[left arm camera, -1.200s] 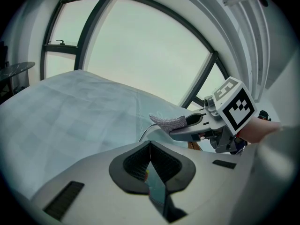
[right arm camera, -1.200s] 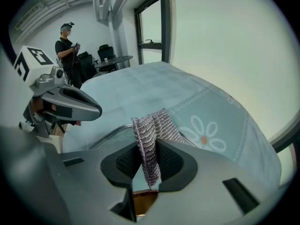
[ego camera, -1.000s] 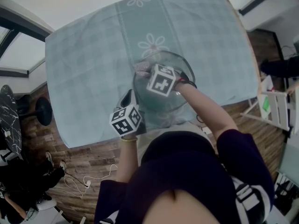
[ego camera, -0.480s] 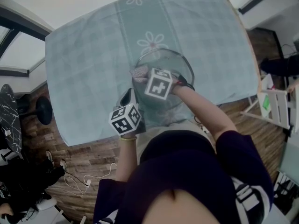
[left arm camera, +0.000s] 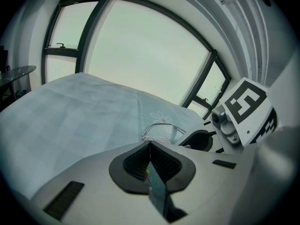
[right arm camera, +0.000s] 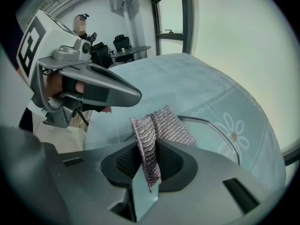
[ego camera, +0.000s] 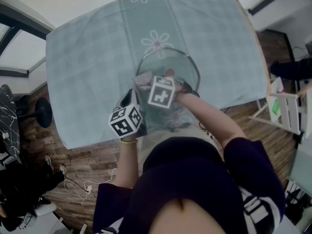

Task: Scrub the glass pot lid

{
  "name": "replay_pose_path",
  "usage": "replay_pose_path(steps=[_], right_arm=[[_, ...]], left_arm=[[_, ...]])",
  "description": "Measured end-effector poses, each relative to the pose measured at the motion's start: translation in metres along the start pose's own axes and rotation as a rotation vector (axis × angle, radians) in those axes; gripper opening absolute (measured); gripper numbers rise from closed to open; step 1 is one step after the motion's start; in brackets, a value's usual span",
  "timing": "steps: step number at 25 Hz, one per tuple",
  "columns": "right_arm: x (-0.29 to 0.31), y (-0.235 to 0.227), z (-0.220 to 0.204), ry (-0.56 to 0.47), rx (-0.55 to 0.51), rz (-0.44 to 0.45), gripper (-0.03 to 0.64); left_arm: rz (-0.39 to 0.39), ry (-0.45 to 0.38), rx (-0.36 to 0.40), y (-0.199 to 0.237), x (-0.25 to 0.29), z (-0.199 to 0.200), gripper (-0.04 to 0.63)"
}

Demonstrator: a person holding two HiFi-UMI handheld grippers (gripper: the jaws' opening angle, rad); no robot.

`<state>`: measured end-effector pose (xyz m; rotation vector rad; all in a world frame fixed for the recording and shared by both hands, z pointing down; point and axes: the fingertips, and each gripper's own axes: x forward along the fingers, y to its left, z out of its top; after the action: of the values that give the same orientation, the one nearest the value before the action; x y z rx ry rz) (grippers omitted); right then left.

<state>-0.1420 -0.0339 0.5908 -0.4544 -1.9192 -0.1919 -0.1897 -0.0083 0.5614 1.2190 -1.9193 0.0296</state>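
The glass pot lid point(ego camera: 181, 67) with its metal rim lies on the table in front of me. My right gripper point(ego camera: 152, 86) is shut on a silver-grey woven scrub cloth point(ego camera: 143, 78) and holds it over the lid's left part. In the right gripper view the cloth point(right arm camera: 164, 123) sticks up folded from the gripper point(right arm camera: 152, 154), with the lid's rim point(right arm camera: 220, 128) just beyond. My left gripper point(ego camera: 130, 101) sits at the lid's near-left edge, jaws shut point(left arm camera: 151, 150). Whether it pinches the rim point(left arm camera: 161, 126) I cannot tell.
A teal chequered tablecloth point(ego camera: 87, 57) with flower prints covers the table, whose near edge runs under my arms. A white chair point(ego camera: 285, 112) stands on the wooden floor at the right and a black stool point(ego camera: 44, 115) at the left. A person point(right arm camera: 82, 27) stands far back.
My right gripper has slid the cloth across the lid toward its left side and a little nearer to me. The left gripper has stayed put.
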Motion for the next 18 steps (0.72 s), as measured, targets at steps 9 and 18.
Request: replay_pose_path(steps=[9,18], right_arm=[[-0.004,0.023,-0.018,-0.002,0.022,0.005,0.08],[-0.006,0.041,-0.038,0.0,0.036,-0.005,0.08]], left_arm=[[0.006,-0.006,0.004,-0.003,-0.017,-0.015,0.0],[-0.011,0.002,0.031,-0.018,-0.028,-0.036,0.0]])
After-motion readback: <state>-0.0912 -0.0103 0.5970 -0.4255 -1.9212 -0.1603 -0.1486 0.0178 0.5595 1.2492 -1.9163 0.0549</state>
